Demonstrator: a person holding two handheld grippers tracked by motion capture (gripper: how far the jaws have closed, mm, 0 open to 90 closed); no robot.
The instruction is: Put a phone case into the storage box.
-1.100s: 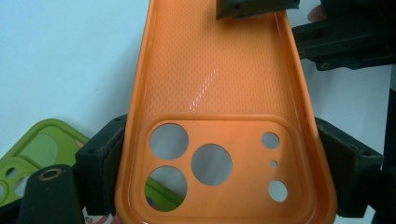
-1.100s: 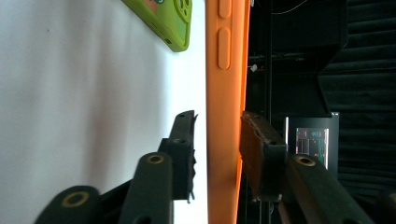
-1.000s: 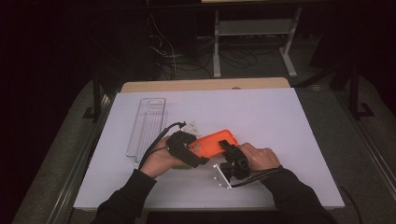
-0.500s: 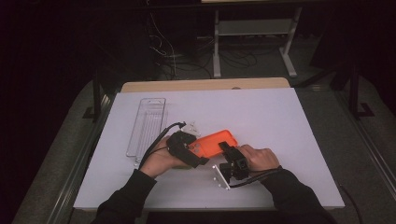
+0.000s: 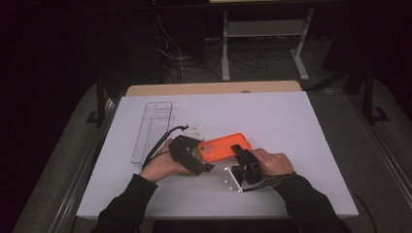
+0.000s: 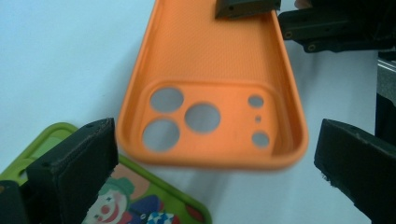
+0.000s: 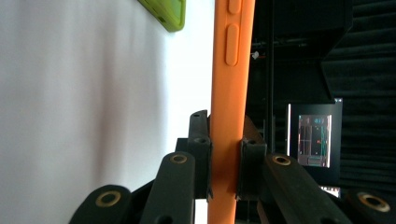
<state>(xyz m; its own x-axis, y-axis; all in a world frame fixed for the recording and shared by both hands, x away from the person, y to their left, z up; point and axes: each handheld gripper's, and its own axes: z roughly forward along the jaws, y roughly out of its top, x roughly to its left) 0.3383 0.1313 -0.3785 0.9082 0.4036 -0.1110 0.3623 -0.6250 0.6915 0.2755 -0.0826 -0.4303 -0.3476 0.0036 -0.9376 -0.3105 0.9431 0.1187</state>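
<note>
An orange phone case (image 5: 226,145) lies tilted near the table's front, its inside and camera holes facing my left gripper view (image 6: 210,56). My right gripper (image 7: 226,158) is shut on the case's side wall (image 7: 231,70), having just closed tighter on it. At the case's camera end my left gripper (image 6: 215,154) is open. Its jaws have just been opening and stand wide on either side of that end without touching it. A green case with a clown picture (image 6: 140,200) lies under the left gripper. In the high view the left gripper (image 5: 201,158) and right gripper (image 5: 239,149) face each other across the case.
A clear plastic tray (image 5: 153,128) lies at the back left of the white table top (image 5: 291,121). A small white object (image 5: 194,130) sits just behind the left hand. A wooden strip (image 5: 214,88) runs along the far edge.
</note>
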